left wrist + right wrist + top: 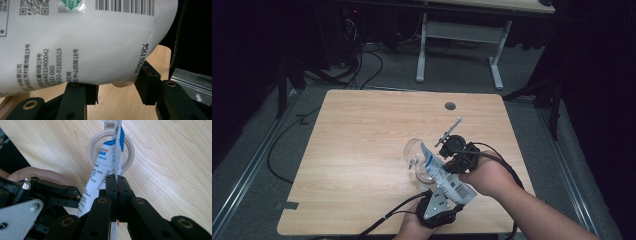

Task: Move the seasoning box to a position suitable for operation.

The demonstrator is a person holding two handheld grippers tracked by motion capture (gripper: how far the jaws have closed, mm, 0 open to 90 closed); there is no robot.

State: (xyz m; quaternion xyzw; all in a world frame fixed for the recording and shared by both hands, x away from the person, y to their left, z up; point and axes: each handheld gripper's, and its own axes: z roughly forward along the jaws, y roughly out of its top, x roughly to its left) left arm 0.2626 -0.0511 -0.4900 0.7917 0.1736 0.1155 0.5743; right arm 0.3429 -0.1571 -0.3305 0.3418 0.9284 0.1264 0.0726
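A white pouch (447, 177) with blue print and a barcode slants over a clear glass jar (414, 152) near the front of the wooden table (362, 135). My right gripper (451, 162) is shut on the pouch's thin edge (105, 162), pads pinched together on it (117, 186), with the jar's round mouth (130, 152) beyond the tip. My left gripper (449, 194), with its grey plate, grips the pouch's lower end. In the left gripper view the bulging pouch (87, 45) sits between the two jaws (116, 88), which press its sides. The left gripper (50, 195) also appears beside the pouch.
A round cable hole (450, 106) lies at the table's back. Behind the table stands another desk on white legs (421, 50). Cables (287, 140) trail over the grey floor at the left. Bare tabletop spreads left of the jar.
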